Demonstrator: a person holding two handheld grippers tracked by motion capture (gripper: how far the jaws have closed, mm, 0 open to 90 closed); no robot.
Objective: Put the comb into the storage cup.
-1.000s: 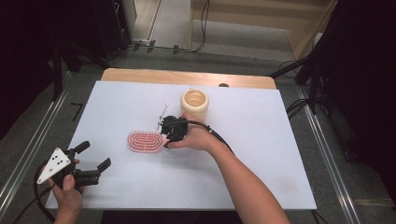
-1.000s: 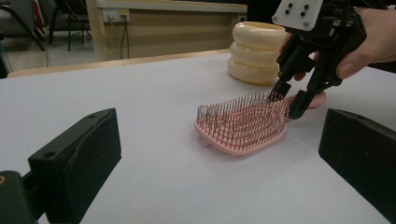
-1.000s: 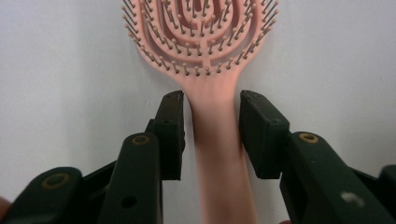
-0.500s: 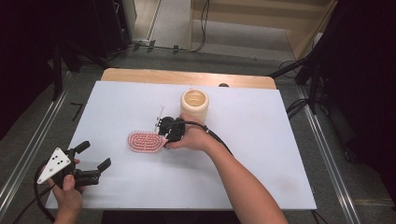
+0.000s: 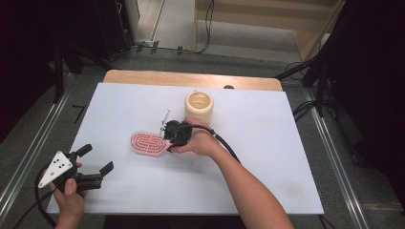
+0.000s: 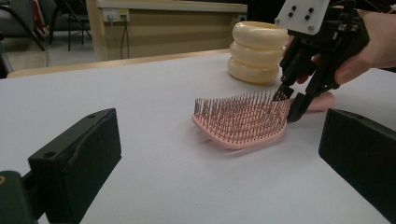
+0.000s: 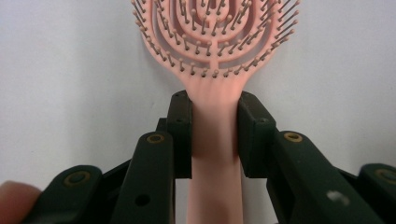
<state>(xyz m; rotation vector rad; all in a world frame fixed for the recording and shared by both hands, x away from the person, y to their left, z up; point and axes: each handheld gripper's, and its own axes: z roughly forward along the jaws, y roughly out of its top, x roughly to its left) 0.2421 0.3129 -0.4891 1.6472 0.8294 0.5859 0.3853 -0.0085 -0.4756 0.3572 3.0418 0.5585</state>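
Right gripper (image 7: 215,135): jaws clamped on the handle of the pink hairbrush (image 7: 214,60), one pad on each side of the neck just below the bristle head; they have just been closing, with the handle between them. Seen from the high view, this gripper (image 5: 173,136) sits at the middle of the table, held in the person's right hand (image 5: 198,143), cable trailing back along the forearm. In the left gripper view it (image 6: 289,100) points down at the brush's near end.

Pink hairbrush (image 5: 149,143): lies flat on the white table top (image 5: 267,157), bristles up, head towards the left of the high view, handle under the right gripper. Whether the brush is lifted at all off the surface cannot be told; in the left gripper view the head (image 6: 240,121) appears to rest on it.

Cream ribbed cup (image 5: 198,106): upright, just behind the right gripper, apart from the brush. A small thin metal item (image 5: 166,115) lies beside it; too small to identify.

Left gripper (image 5: 93,162): jaws spread wide, nothing between them, held in the left hand (image 5: 69,198) at the near left corner of the table, well apart from the brush.
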